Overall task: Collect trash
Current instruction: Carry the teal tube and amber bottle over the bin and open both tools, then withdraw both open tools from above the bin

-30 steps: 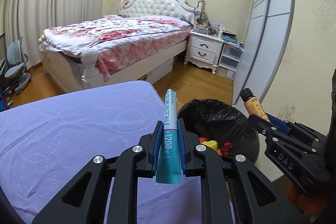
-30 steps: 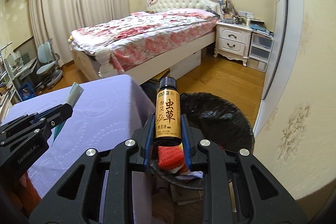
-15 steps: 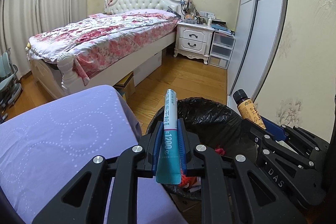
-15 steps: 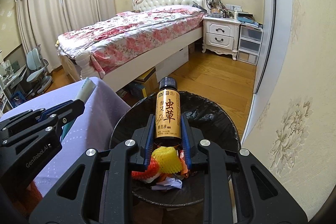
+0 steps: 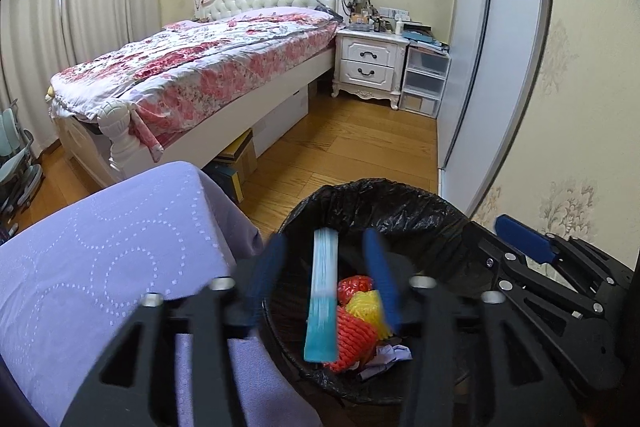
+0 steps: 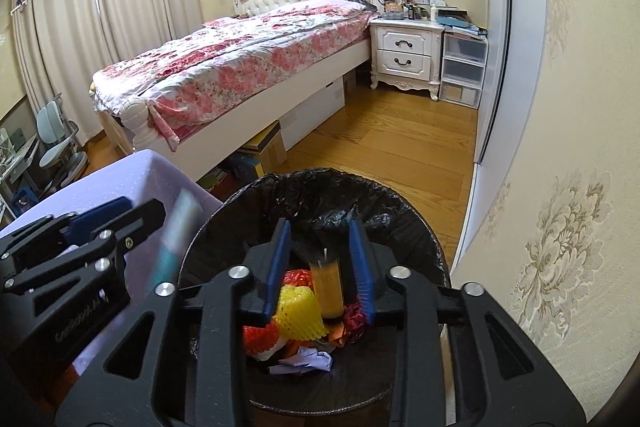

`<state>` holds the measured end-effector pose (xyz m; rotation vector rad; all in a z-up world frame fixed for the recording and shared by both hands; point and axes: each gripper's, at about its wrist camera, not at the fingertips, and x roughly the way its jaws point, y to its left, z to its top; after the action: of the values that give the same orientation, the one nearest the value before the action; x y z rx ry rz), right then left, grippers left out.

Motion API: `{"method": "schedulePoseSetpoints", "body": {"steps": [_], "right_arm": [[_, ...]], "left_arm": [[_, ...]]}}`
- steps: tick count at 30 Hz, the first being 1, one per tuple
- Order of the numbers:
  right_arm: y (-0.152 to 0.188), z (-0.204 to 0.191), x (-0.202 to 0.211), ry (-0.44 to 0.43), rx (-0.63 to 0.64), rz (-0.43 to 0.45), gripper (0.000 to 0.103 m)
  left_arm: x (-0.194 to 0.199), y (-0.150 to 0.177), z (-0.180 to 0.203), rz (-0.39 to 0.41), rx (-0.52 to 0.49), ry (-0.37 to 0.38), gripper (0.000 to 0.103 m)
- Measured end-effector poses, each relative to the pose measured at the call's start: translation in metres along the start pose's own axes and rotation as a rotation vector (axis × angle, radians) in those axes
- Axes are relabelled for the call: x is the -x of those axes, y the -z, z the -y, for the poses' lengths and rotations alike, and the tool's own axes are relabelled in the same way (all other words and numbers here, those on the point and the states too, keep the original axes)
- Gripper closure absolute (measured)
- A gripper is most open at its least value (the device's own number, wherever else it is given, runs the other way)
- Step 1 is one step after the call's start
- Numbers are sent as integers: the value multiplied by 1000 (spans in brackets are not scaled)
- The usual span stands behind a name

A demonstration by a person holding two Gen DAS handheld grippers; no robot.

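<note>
A bin lined with a black bag (image 5: 400, 203) (image 6: 392, 211) stands on the floor beside the purple table. My left gripper (image 5: 324, 275) is open above it; the teal packet (image 5: 322, 299) is loose between the fingers, blurred, falling. It also shows as a blur in the right wrist view (image 6: 176, 235). My right gripper (image 6: 322, 267) is open over the bin; the amber bottle (image 6: 328, 287) is blurred and loose between its pads. Red and yellow foam nets (image 6: 298, 311) and crumpled paper (image 6: 308, 361) lie in the bin.
A table with a purple cloth (image 5: 100, 259) is at the left. A bed with a floral cover (image 5: 200, 67), a white nightstand (image 5: 370, 67), plastic drawers (image 5: 424, 79), a sliding wardrobe door (image 5: 480, 67) and wood floor (image 5: 352, 147) lie beyond. The wall (image 6: 560, 187) is close on the right.
Both grippers opened over the bin. The teal packet and the amber bottle left the pads and are dropping. Both views moved further over the bin.
</note>
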<state>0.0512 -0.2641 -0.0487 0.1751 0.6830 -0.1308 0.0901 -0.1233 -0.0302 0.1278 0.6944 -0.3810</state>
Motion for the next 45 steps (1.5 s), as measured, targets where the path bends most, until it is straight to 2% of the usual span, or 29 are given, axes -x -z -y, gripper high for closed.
{"method": "schedulePoseSetpoints", "body": {"steps": [2,4,8,13,19,25,45], "right_arm": [[0,2,2,12,-4,5,59],[1,3,4,33,-4,8,48],[2,5,11,52,-12,8,38],[4,1,24,57,-17,6,23],[8,-11,43,66,3,23,14],[10,-26,60,60,25,38,12],[36,-61,126,4,65,101,11]], "left_arm": [[3,2,-3,8,10,-6,40],[5,2,-7,5,22,-16,34],[13,4,-14,21,37,-55,27],[27,7,-24,40,59,-107,21],[45,14,-36,48,87,-149,19],[67,23,-46,62,92,-196,18],[148,66,-71,125,163,-279,16]]}}
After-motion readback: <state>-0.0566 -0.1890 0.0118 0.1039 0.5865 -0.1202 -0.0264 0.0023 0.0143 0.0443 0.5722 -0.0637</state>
